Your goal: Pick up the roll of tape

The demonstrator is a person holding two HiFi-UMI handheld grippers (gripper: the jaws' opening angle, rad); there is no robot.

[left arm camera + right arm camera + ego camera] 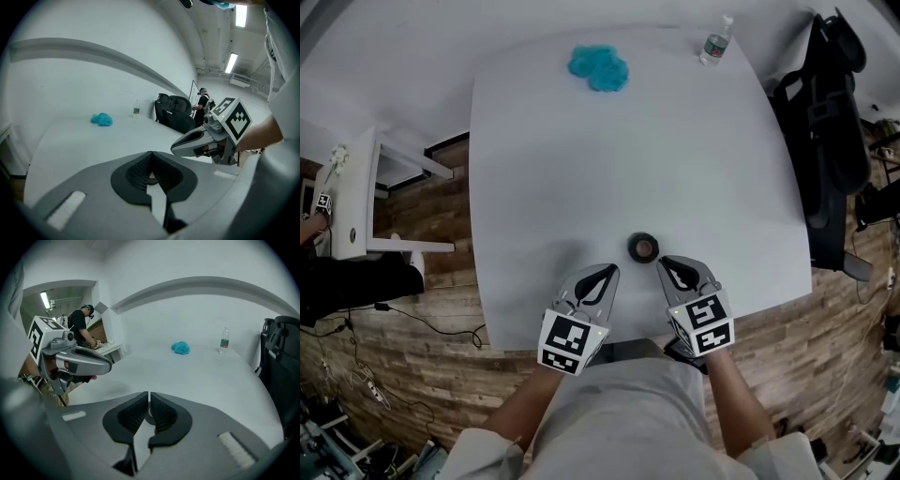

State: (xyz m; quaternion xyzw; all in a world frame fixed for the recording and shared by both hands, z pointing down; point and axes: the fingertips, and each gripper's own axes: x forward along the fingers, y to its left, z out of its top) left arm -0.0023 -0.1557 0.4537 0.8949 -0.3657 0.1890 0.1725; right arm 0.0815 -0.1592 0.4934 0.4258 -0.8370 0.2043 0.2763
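From the head view, the roll of tape (644, 247) lies flat on the white bench (675, 150) with its hole facing up. Being round, it has no long axis to line up with. It sits just ahead of the tips of both tongs and between them, close to the bench's near edge. The left tongs (609, 272) and right tongs (667, 263) angle inward toward it. The right tips look slightly nearer, so that hand seems the better placed to take it. Neither touches the roll. The bench beyond is bare up to a blue cloth (598, 67) and a bottle (716, 42) at the far edge, well apart, so there is plenty of room to move.

In the left gripper view, the left tongs (151, 163) are closed with nothing between the pads. A small patch showing low behind them may be the roll, but that is uncertain. The right tongs (180, 146) hang close by on the right, with a black chair (176, 117) far behind.

In the right gripper view, the right tongs (148, 404) are closed and empty. A dark curved edge just behind the pads is probably the roll lying straight ahead and below. These tongs would need to open before they could close across the roll's wall. The left tongs (105, 364) sit close on the left.
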